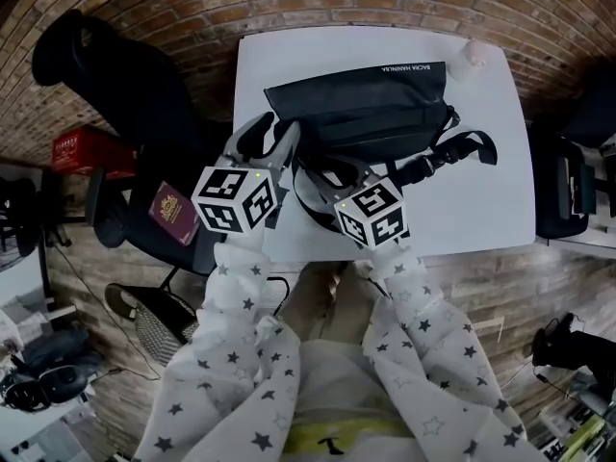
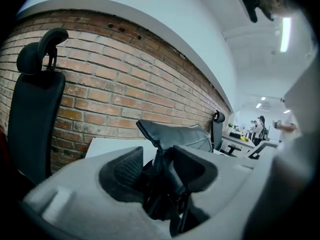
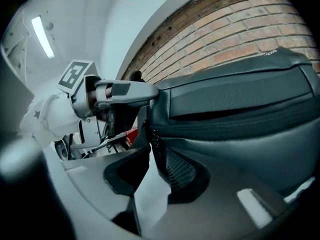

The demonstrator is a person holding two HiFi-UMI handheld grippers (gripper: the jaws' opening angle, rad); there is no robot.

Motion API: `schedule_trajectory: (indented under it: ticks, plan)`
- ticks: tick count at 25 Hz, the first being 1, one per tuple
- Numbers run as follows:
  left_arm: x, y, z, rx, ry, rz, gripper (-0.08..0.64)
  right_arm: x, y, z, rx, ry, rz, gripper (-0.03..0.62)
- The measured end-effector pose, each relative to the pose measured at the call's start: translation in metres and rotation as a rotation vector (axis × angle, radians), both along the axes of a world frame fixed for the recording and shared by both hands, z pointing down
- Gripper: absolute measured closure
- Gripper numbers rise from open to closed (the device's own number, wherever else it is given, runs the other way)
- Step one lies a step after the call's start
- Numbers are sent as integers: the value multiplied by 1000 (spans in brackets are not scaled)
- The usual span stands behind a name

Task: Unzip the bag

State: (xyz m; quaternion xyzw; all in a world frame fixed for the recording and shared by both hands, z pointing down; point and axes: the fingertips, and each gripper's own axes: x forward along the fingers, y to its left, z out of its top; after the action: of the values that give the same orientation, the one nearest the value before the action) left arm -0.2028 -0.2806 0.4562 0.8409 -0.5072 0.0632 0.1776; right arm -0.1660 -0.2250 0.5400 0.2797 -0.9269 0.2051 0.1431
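A black bag (image 1: 361,104) lies on the white table (image 1: 481,162), its straps (image 1: 452,152) trailing toward the near edge. My left gripper (image 1: 272,138) is at the bag's left corner. In the left gripper view the left gripper (image 2: 160,161) stands open, with a fold of the black bag (image 2: 175,134) running loosely between its jaws. My right gripper (image 1: 337,176) is at the bag's near side. In the right gripper view the right gripper (image 3: 150,169) is open, with the end of the zip (image 3: 153,136) just ahead of it. The zip track (image 3: 225,126) runs right along the bag.
A black office chair (image 1: 115,75) stands left of the table, with a dark red booklet (image 1: 173,215) on its seat and a red box (image 1: 82,147) beyond. A small white object (image 1: 474,54) sits at the table's far right corner. Another dark chair (image 1: 558,191) is at the right.
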Motion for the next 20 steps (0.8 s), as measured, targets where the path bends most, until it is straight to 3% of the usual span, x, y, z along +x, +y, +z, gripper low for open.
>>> schedule_trajectory:
  ticks: [11, 20]
  plan:
    - [5, -2, 2, 10, 26, 28, 377, 5, -6, 6, 79, 102, 92, 531]
    - [14, -2, 2, 11, 25, 59, 392, 6, 0, 4, 106, 109, 63, 572]
